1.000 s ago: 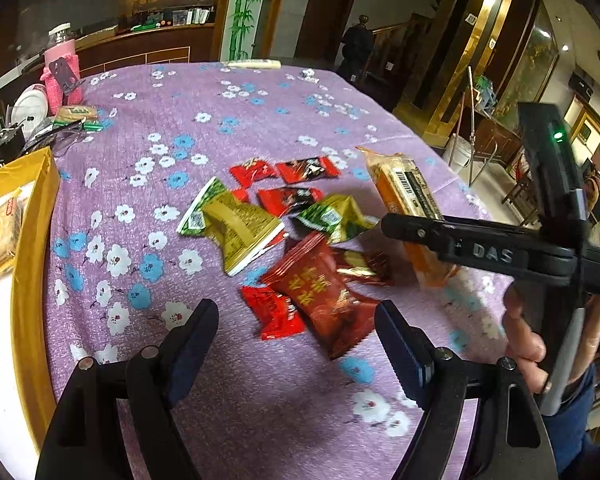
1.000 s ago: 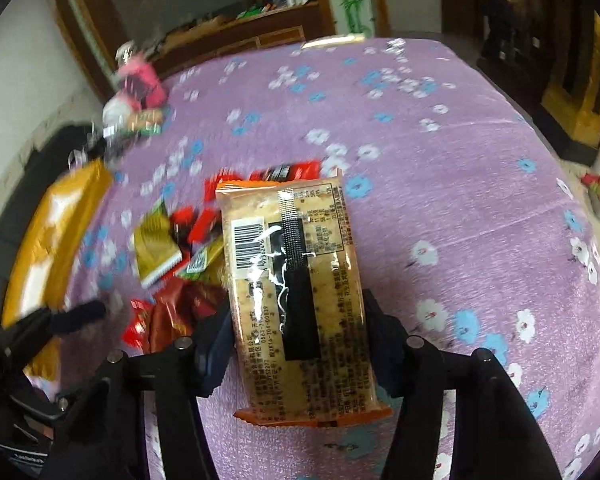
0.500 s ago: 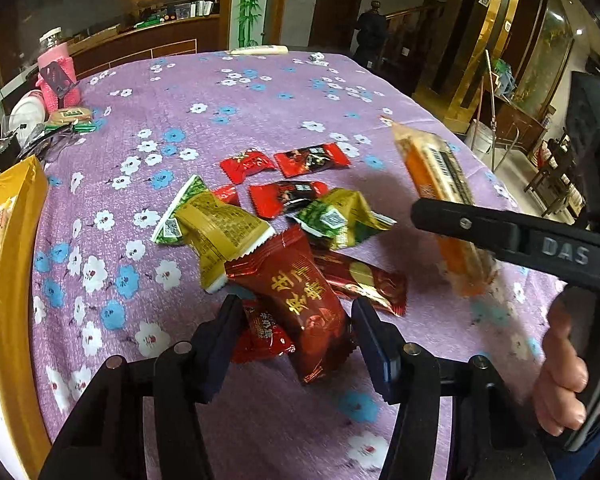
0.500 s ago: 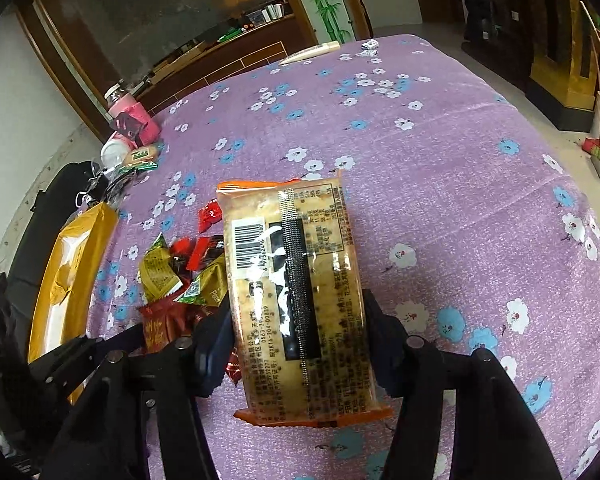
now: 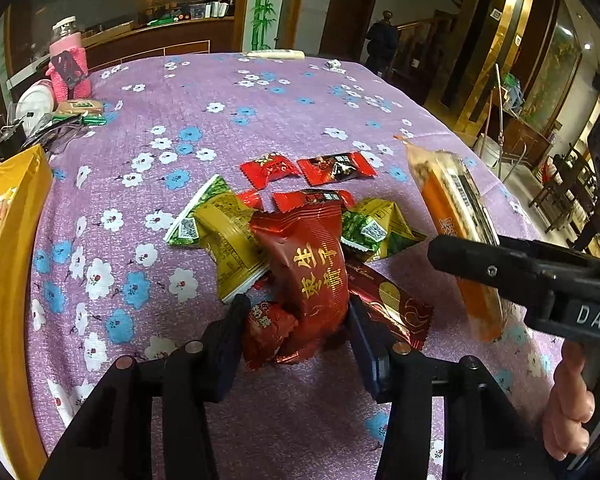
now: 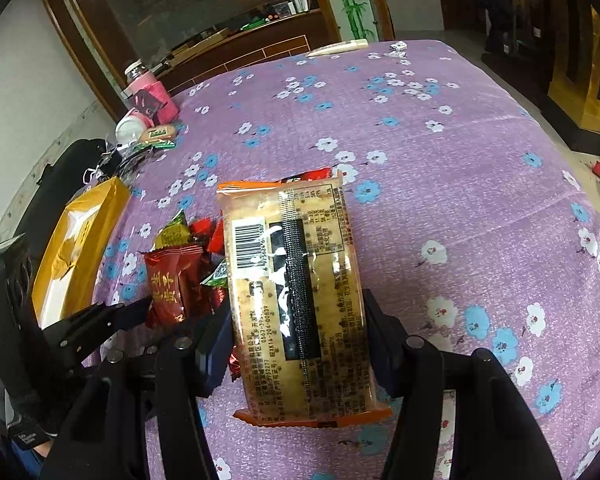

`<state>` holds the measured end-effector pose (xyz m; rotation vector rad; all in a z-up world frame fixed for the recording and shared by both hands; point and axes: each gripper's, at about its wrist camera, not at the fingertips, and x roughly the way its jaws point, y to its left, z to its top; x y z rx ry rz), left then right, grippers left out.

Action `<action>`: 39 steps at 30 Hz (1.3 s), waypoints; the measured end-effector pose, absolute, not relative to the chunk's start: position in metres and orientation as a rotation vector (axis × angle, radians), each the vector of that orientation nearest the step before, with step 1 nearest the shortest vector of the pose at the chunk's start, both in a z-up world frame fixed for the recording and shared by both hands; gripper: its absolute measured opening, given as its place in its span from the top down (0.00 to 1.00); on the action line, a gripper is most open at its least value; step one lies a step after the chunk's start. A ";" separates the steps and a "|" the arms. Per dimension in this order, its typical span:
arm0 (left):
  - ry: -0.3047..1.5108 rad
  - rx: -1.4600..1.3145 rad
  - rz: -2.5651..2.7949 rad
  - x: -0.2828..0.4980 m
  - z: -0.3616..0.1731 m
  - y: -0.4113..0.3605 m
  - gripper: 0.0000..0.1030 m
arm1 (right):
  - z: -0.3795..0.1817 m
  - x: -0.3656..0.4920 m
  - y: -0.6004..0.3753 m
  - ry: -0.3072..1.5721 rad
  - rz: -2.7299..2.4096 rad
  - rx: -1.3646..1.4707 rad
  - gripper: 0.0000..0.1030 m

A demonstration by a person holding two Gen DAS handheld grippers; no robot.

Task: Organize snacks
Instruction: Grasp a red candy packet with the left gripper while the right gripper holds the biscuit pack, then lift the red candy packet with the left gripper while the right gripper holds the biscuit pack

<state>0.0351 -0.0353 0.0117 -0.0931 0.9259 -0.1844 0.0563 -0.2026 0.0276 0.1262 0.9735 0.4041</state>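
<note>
A pile of snack packets lies on the purple flowered tablecloth [image 5: 220, 100]. My left gripper [image 5: 294, 332] is down in the pile and its jaws are closing. Its pads press a large dark red packet with gold writing [image 5: 312, 264] and a small red candy [image 5: 264, 328] squeezed beside it. The right wrist view shows that dark red packet [image 6: 174, 280] standing up between the left fingers [image 6: 112, 316]. My right gripper [image 6: 296, 328] is shut on an orange-edged cracker pack [image 6: 296, 280], held above the cloth. The left wrist view shows the cracker pack [image 5: 452, 216] at the right.
Green-and-gold packets [image 5: 228, 236] and red candies [image 5: 336, 168] surround the grip. A yellow box [image 5: 16, 220] holding a snack stands at the left table edge. A pink-sleeved jar [image 5: 68, 64] and a white dish [image 5: 34, 102] sit far left. The table drops off at the right.
The left gripper has moved forward and down over the pile. Its jaws have narrowed from wide open onto the dark red packet. The right gripper has kept the cracker pack nearly still.
</note>
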 end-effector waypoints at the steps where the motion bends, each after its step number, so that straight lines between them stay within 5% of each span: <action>1: 0.926 -0.092 -0.185 0.035 0.012 -0.035 0.52 | 0.028 0.056 -0.202 0.973 0.404 0.125 0.45; 7: 0.931 -0.100 -0.182 0.034 0.012 -0.032 0.50 | 0.027 0.055 -0.202 0.976 0.411 0.121 0.45; 12: 0.909 -0.109 -0.154 0.034 0.016 -0.030 0.35 | 0.027 0.056 -0.201 0.978 0.419 0.123 0.45; 19: 0.921 -0.149 -0.126 0.044 0.011 -0.025 0.36 | 0.027 0.055 -0.199 0.984 0.426 0.120 0.47; 21: 0.912 -0.134 -0.111 0.046 0.010 -0.027 0.51 | 0.027 0.054 -0.198 0.983 0.427 0.118 0.47; 24: 0.906 -0.124 -0.102 0.047 0.010 -0.027 0.57 | 0.025 0.054 -0.197 0.996 0.422 0.110 0.47; 39: 0.856 -0.090 -0.094 0.039 0.019 -0.025 0.66 | 0.019 0.050 -0.184 0.995 0.389 0.021 0.48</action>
